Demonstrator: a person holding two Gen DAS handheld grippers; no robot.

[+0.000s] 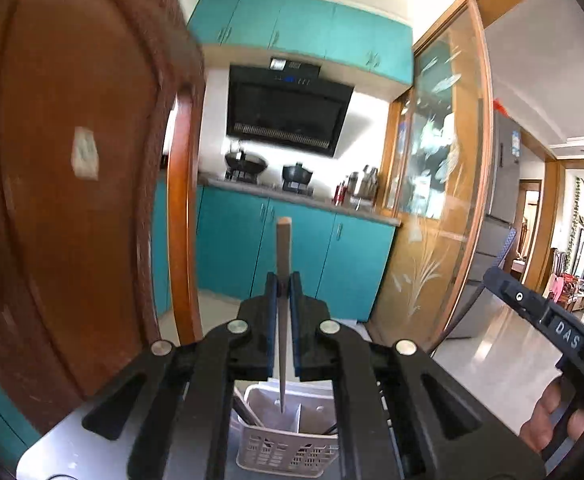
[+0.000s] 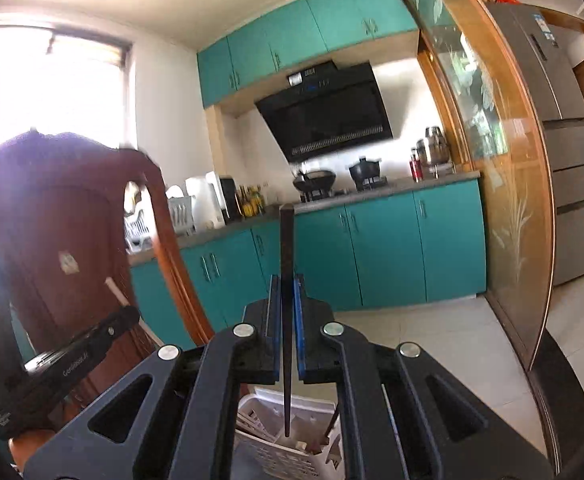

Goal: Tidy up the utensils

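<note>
Left hand-held gripper (image 1: 284, 284): closed on a pale wooden chopstick (image 1: 283, 248), clamped between the blue pads, the blunt end sticking out past the fingertips and the thin tip pointing back below the fingers.
Right hand-held gripper (image 2: 288, 284): closed on a dark chopstick (image 2: 287, 240), held the same way, blunt end forward and taper trailing down behind the pads.
Below the left gripper: a white slotted utensil basket (image 1: 288, 454) sits directly under the fingers; the pale tip hangs over its inner divider, seemingly just above it and not yet released.
Below the right gripper: the same basket (image 2: 268, 456) lies under the dark tip, which hovers at its rim.
Basket contents: a few sticks or handles already lean inside; their number and kind cannot be told.
Support: the basket stands on a grey desk (image 1: 52, 452).
Beyond, left of both grippers: a brown wooden chair back (image 1: 76, 160).
Progress: judged well along, some utensils stowed; both chopsticks remain to be lowered and let go into a compartment.
</note>
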